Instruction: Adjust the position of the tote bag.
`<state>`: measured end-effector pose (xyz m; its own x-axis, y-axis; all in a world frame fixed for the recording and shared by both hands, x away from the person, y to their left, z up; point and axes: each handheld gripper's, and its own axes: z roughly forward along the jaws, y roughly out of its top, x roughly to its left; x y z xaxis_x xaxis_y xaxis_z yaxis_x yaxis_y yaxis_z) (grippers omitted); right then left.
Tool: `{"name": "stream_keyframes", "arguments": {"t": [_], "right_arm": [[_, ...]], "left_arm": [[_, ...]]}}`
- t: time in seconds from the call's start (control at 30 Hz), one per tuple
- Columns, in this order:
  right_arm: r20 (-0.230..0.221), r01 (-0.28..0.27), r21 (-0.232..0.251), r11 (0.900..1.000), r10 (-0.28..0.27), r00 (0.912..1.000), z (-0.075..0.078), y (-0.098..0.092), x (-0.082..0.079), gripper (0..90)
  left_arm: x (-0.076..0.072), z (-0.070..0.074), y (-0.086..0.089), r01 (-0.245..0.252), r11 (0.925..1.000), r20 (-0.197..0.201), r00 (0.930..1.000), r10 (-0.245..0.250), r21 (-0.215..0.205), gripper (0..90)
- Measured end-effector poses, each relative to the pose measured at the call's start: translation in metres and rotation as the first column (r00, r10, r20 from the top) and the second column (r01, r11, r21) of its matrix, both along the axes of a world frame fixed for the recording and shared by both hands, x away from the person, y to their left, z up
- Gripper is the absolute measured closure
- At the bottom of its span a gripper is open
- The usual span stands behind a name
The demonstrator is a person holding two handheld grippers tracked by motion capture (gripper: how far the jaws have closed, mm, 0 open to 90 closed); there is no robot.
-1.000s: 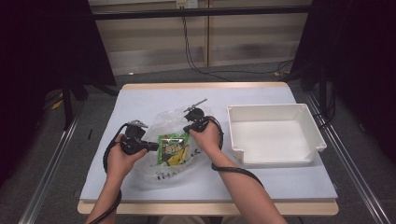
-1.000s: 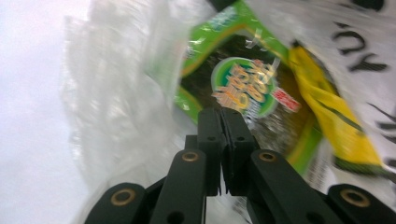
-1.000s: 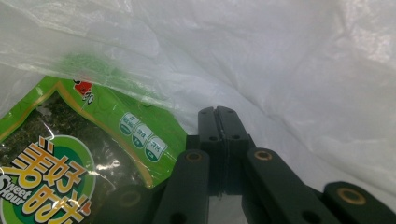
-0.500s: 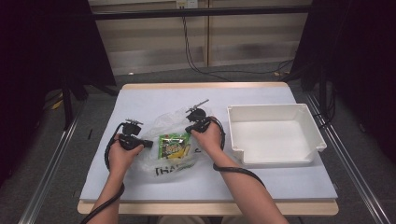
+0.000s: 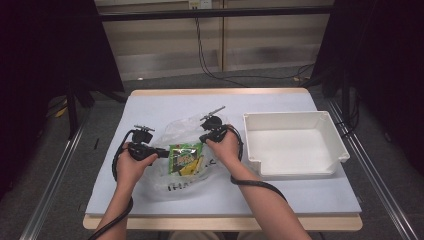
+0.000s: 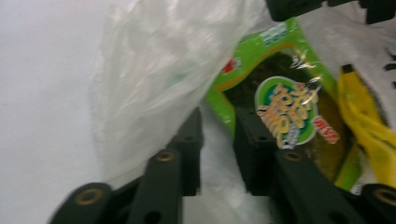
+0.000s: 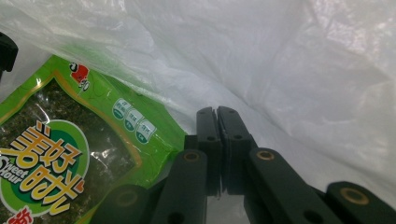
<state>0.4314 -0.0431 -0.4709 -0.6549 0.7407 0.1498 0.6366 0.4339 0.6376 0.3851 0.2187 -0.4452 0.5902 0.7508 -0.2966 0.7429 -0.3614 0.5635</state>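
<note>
A thin clear plastic bag point(image 5: 187, 152) lies crumpled on the desk point(image 5: 280, 102), left of middle, between the two grippers. Inside it a green snack packet point(image 5: 184, 156) is seen, with a yellow packet point(image 5: 192, 167) just beside it; both rest in the bag's lower part, and black lettering is printed on the film nearer the person.

The right gripper point(image 5: 209, 137) is held at the bag's right side, its fingers point(image 7: 208, 135) pressed together with a fold of film pinched between them, as shown in the right gripper view. The left gripper point(image 5: 162, 153) is pointed at the bag's left edge; its fingers point(image 6: 191, 140) have just been opening and now stand at a narrow gap, with loose film draped over and between them but not clamped, and the green packet just beyond the tips.

The step in hand is judged to be the opening of the bag so that the packets can be drawn out. The right pinch is best kept firm and raised a little, so that the mouth is held taut. The left fingers should be slid under one layer only, then closed on the green packet's edge and not on the film.

A white tray point(image 5: 295, 120), with nothing in it, stands to the right of the bag, near the right hand point(image 5: 225, 150), and is taken to be where the packets are meant to go.
</note>
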Motion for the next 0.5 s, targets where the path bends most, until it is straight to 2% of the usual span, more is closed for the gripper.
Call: {"name": "stream_keyframes", "arguments": {"t": [0.03,0.07,0.13,0.23,0.27,0.37,0.5], "right_arm": [[-0.005,0.002,-0.003,1.0,-0.002,1.0,0.001,0.0,-0.001,88.1],[-0.003,0.003,-0.004,1.0,-0.003,1.0,0.001,0.0,-0.001,88.0],[0.005,0.001,-0.003,1.0,-0.001,1.0,0.001,0.0,-0.002,87.6],[-0.004,0.003,-0.007,1.0,-0.003,1.0,0.002,0.001,-0.004,87.4],[-0.003,0.002,-0.01,1.0,-0.002,1.0,0.001,0.001,-0.004,87.3],[-0.008,0.0,-0.001,1.0,0.0,1.0,0.0,0.0,-0.004,87.2],[-0.012,-0.006,-0.005,1.0,0.006,0.9999,-0.001,0.001,-0.004,87.3]], "left_arm": [[-0.001,0.0,-0.001,0.011,0.9999,-0.001,0.9999,-0.011,0.006,67.7],[-0.002,-0.001,-0.004,-0.002,1.0,-0.004,1.0,0.002,-0.008,66.0],[-0.002,-0.004,-0.007,0.025,0.9997,-0.021,0.9995,-0.025,-0.002,60.9],[-0.002,-0.011,-0.011,0.018,0.9998,-0.032,0.9993,-0.018,0.002,57.9],[-0.002,-0.014,-0.012,0.018,0.9998,-0.039,0.9991,-0.018,0.001,58.8],[-0.001,-0.018,-0.013,0.015,0.9993,-0.064,0.9978,-0.017,-0.036,63.3],[-0.002,-0.019,-0.015,0.039,0.9979,-0.073,0.9964,-0.043,-0.052,76.4]]}}
